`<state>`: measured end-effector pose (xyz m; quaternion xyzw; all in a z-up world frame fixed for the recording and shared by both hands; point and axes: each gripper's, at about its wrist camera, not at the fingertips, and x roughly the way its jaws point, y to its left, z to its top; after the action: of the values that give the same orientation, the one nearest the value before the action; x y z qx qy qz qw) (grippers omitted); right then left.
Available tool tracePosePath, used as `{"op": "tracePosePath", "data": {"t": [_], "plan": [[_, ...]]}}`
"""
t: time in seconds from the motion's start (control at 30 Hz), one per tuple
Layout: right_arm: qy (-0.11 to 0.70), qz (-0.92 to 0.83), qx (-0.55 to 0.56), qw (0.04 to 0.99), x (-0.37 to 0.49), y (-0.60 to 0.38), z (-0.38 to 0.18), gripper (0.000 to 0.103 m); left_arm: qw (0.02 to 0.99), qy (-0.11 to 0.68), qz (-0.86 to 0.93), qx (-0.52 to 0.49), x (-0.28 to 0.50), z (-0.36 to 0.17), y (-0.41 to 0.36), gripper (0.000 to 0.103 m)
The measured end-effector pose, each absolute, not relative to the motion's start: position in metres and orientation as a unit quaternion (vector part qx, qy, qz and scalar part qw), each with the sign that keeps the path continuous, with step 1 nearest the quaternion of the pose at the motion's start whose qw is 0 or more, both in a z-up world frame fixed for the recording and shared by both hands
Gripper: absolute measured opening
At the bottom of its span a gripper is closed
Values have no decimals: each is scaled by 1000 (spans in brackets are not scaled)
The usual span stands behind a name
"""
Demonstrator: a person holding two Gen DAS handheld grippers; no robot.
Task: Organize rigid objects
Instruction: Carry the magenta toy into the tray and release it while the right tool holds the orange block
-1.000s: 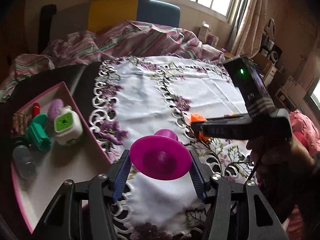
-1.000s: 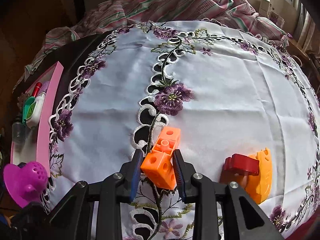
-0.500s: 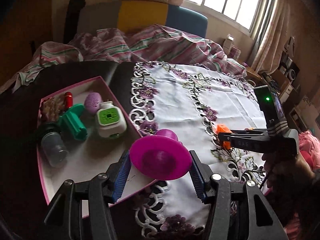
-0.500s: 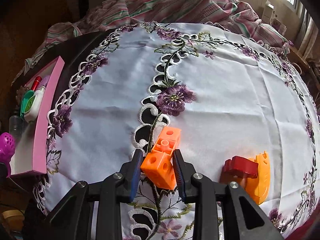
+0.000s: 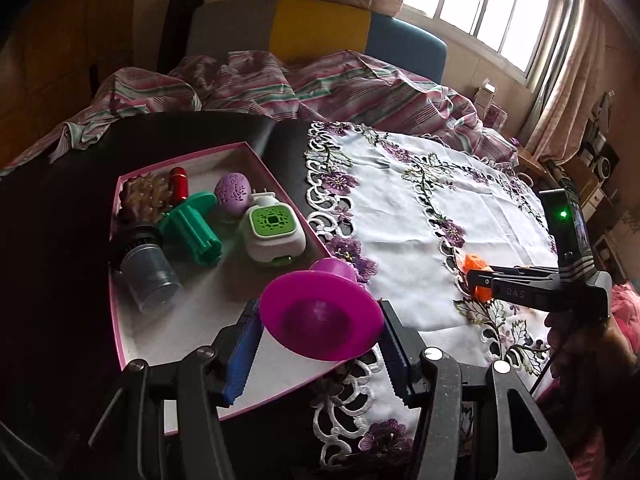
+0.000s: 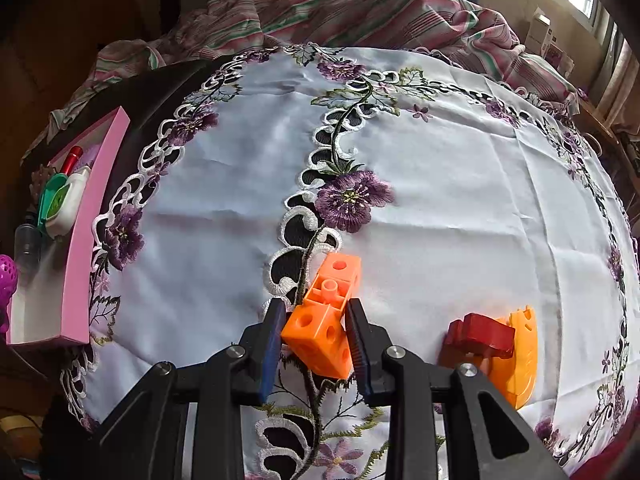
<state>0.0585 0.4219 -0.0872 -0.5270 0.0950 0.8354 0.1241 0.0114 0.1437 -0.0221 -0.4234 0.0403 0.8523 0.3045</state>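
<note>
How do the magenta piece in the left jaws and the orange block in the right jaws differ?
The magenta funnel-shaped piece is round with a flared rim; the orange block is boxy, made of joined cubes with holes. The magenta piece is over the pink tray edge; the orange block is over the tablecloth, far from the tray. Both are rigid plastic, each clamped between jaws.

Left wrist view looks down past its fingers onto the pink box [image 5: 120, 336] – close; right wrist view faces the tablecloth [image 6: 460, 208], box [image 6: 80, 264] far left – both share these.
</note>
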Motion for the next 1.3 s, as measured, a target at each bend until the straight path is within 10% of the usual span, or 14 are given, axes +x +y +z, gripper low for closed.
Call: {"op": "tracePosePath", "data": {"t": [1.3], "plan": [[86,836,-528,122,59,420,-89,30,152,9,879,-452,-23,-68,50,60]]}}
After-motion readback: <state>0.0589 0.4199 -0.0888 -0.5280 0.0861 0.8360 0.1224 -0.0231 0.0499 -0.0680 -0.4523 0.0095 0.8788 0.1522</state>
